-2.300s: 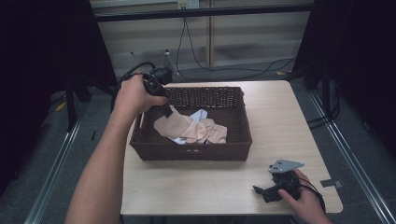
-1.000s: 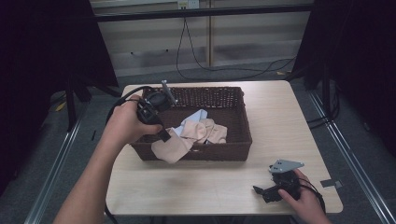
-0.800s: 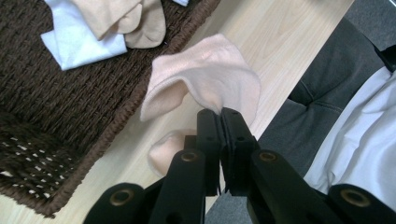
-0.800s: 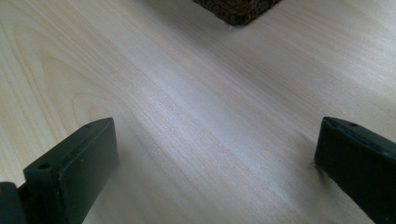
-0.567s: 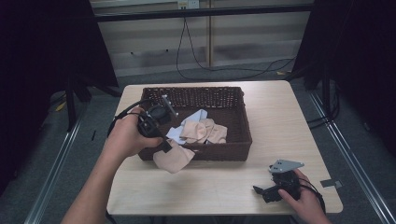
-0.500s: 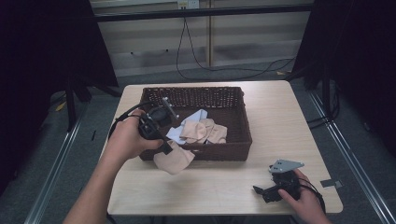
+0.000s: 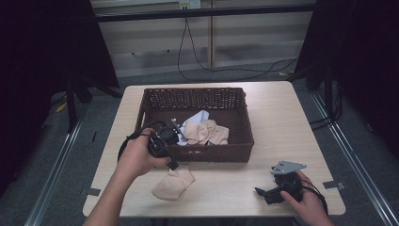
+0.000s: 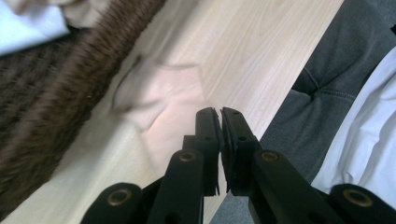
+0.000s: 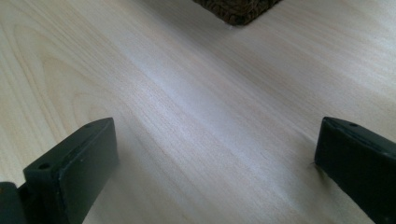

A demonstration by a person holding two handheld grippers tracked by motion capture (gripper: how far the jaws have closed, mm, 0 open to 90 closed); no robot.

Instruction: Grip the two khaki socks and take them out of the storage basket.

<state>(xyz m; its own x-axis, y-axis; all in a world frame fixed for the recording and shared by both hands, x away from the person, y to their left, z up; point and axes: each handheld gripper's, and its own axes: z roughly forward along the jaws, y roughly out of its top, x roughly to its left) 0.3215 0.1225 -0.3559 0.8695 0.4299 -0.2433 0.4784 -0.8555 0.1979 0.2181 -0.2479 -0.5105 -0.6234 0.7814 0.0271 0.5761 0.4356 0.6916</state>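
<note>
1. the left gripper hangs just in front of the basket, near its front left corner; its jaws are pressed together on a top edge of the beige cloth.
2. the cloth trails down from the jaws, and its lower part lies crumpled on the table, just in front of the basket wall.
3. in the left gripper view the cloth is blurred; the spot where the jaws pinch it is hidden behind the jaws themselves.
4. more beige cloths and a white one lie heaped inside the basket; how many there are is hard to make out, as they overlap.
5. the person's left hand covers most of the left gripper's body.
6. the right gripper rests low at the near right of the table, jaws spread wide with nothing but bare wood between them.
7. the right gripper view cuts off the basket, leaving one corner at the top edge.
</note>
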